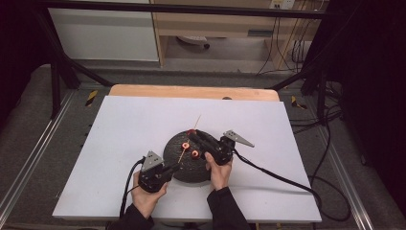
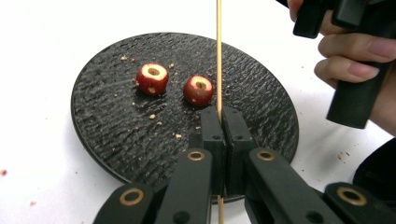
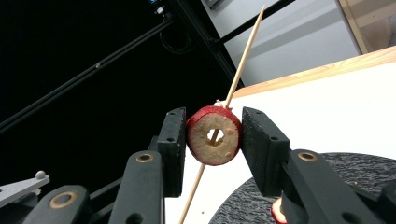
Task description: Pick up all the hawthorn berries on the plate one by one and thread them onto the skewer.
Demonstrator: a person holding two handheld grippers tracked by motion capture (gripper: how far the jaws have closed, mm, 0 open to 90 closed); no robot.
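My left gripper is shut on a thin wooden skewer, which slants up and away over a black textured plate. Two cored red fruits lie on that plate among crumbs. My right gripper is shut on a third cored red fruit, and the skewer passes through its hole. In the high view the left gripper is at the plate's near left edge. The right gripper holds its fruit over the plate's far side, on the skewer.
The plate sits on a white board over a wooden table. Cables trail from both grippers across the board. A black frame and a metal rail border the table. The person's right hand is close beside the skewer.
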